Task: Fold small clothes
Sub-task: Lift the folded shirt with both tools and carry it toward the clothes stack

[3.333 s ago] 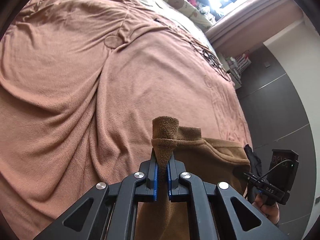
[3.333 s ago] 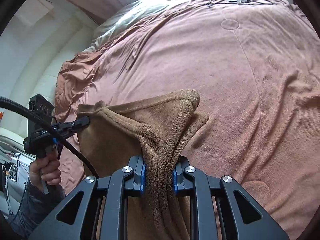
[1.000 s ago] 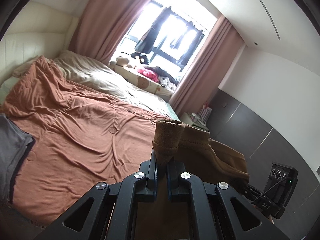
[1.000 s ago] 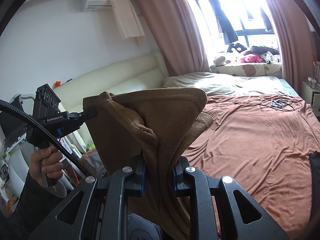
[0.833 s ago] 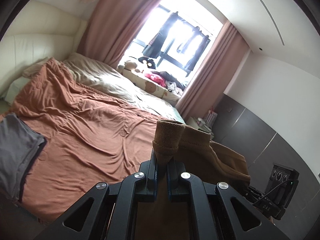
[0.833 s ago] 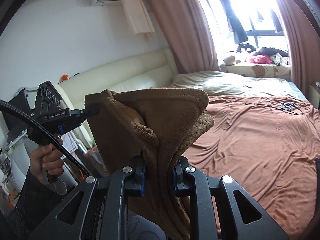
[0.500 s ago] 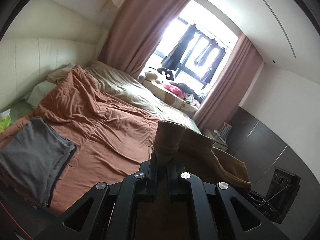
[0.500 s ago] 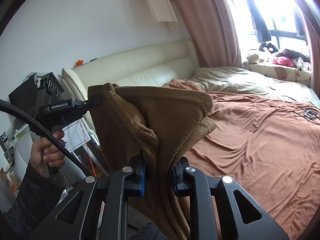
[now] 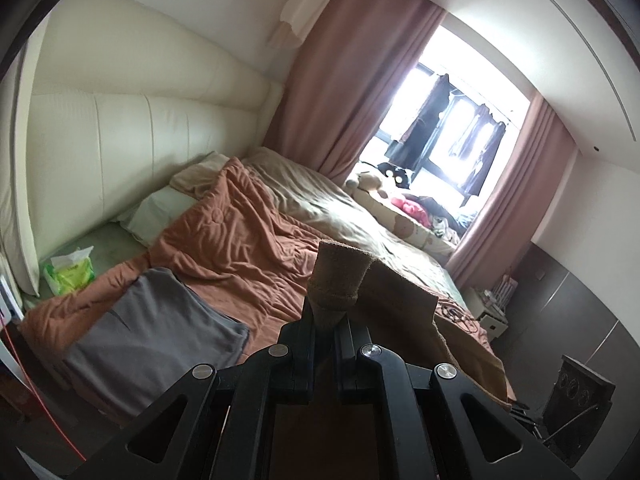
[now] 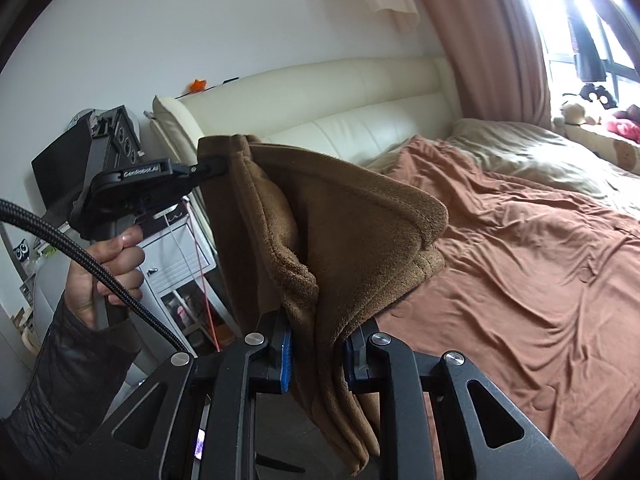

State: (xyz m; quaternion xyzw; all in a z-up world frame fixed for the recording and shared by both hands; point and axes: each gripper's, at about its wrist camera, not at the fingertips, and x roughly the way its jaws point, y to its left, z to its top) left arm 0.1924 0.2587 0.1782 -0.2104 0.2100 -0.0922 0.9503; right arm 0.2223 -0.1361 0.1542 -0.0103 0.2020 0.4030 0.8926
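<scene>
The bed (image 9: 360,216) carries a rumpled rust-brown blanket (image 9: 240,248), on which a folded grey garment (image 9: 152,332) lies.

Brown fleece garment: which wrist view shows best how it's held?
The right wrist view. There the brown fleece garment spans from the left gripper to the right gripper, both shut on it. The left wrist view shows only a bunched corner in the left gripper.

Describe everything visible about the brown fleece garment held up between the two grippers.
The brown fleece garment looks plush and thick, with stitched hems. It hangs in the air, off the rust-coloured bedspread, doubled into layered folds. The left gripper pinches one top corner and the right gripper is shut on a bunched edge; its lower part drapes downward.
</scene>
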